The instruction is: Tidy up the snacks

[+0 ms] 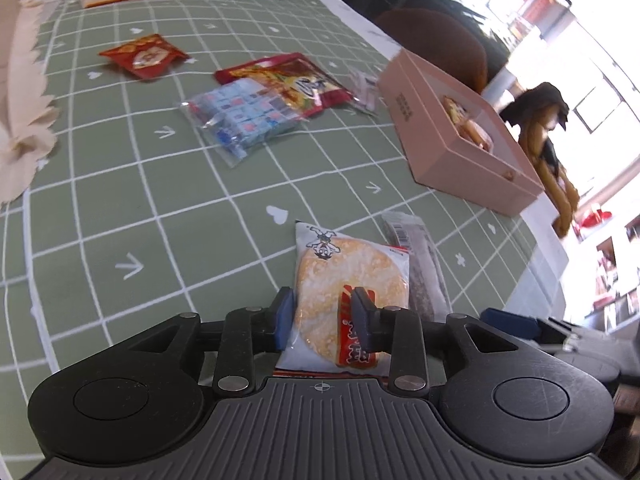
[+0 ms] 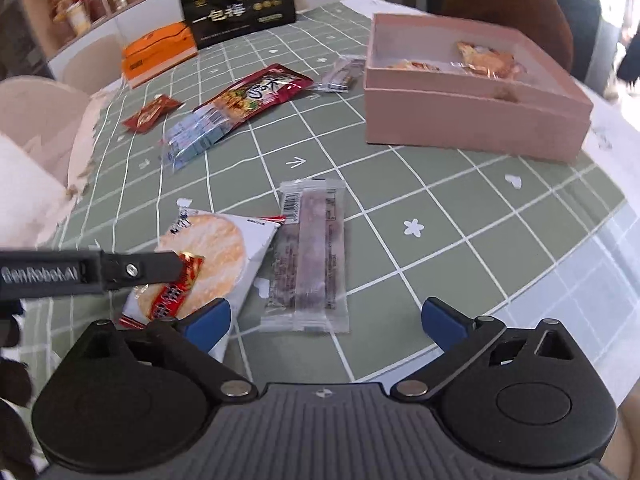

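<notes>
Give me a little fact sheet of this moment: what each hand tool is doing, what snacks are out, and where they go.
Left gripper: fingers shut on the rice cracker packet
Right gripper: fingers open, holding nothing, near the purple snack bar
Pink box: open, a few snacks already inside
Still on the tablecloth: long red packet, blue candy bag, small red packet, purple snack bar
Far edge: orange box, black box
</notes>
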The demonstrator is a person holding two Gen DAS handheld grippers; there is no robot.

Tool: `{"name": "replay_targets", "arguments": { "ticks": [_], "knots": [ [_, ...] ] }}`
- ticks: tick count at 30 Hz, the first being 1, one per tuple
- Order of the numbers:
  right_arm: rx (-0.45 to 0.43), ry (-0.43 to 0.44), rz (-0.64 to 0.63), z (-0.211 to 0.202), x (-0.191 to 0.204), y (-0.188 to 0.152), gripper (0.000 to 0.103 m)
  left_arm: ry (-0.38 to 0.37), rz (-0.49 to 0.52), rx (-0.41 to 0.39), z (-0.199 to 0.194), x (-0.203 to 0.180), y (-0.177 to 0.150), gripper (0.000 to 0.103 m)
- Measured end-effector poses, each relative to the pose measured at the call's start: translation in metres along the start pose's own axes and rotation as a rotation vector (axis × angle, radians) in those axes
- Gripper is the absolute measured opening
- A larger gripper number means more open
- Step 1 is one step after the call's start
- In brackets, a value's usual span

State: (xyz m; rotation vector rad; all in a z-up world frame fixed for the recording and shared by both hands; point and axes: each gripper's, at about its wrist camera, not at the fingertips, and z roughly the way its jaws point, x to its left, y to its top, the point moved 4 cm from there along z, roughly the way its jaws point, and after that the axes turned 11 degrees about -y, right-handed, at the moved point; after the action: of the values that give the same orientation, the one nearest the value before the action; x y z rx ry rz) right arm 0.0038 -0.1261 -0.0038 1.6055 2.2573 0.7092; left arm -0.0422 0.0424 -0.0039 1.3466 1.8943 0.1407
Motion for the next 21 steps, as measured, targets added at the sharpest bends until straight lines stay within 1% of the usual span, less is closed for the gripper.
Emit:
{"name": "replay_targets", "arguments": {
  "ticks": [2, 4, 7, 8, 10, 13, 15, 17, 18, 20, 21],
  "knots": [
    [0.015, 0.003, 0.046, 0.001, -0.003, 0.003, 0.102, -0.016, 0.019, 0.012, 0.003, 0.000, 0.003, 0.036],
    [0.014, -0.013, 0.057, 0.003, -0.001, 0.004, 0.102, -0.043, 0.032, 0.012, 0.006, 0.002, 0.007, 0.035],
    [-0.008, -0.052, 0.053, 0.005, 0.001, 0.003, 0.102, -0.113, -0.004, 0.016, 0.009, 0.009, 0.011, 0.037],
    [-0.014, -0.075, 0.041, 0.006, 0.004, 0.002, 0.102, -0.131, -0.013, 0.021, 0.010, 0.011, 0.013, 0.037],
    [-0.016, -0.092, 0.055, 0.005, 0.003, 0.000, 0.103, -0.159, -0.024, 0.043, 0.012, 0.013, 0.018, 0.037],
    [-0.002, -0.106, 0.075, 0.005, 0.003, 0.001, 0.103, -0.149, -0.019, 0.096, 0.015, 0.009, 0.026, 0.037],
    [0.007, -0.112, 0.080, 0.005, 0.002, 0.002, 0.103, -0.152, 0.010, 0.098, 0.013, 0.002, 0.031, 0.037],
    [0.013, -0.111, 0.081, 0.006, 0.000, 0.003, 0.103, -0.194, 0.049, 0.092, 0.007, -0.006, 0.036, 0.037],
    [0.014, -0.108, 0.079, 0.006, -0.002, 0.003, 0.103, -0.228, 0.058, 0.092, 0.004, -0.009, 0.039, 0.037],
    [0.018, -0.112, 0.075, 0.006, -0.007, 0.004, 0.103, -0.324, 0.076, 0.101, 0.000, -0.018, 0.046, 0.036],
    [0.018, -0.114, 0.072, 0.006, -0.010, 0.004, 0.103, -0.362, 0.089, 0.105, -0.001, -0.022, 0.047, 0.032]
  ]
}}
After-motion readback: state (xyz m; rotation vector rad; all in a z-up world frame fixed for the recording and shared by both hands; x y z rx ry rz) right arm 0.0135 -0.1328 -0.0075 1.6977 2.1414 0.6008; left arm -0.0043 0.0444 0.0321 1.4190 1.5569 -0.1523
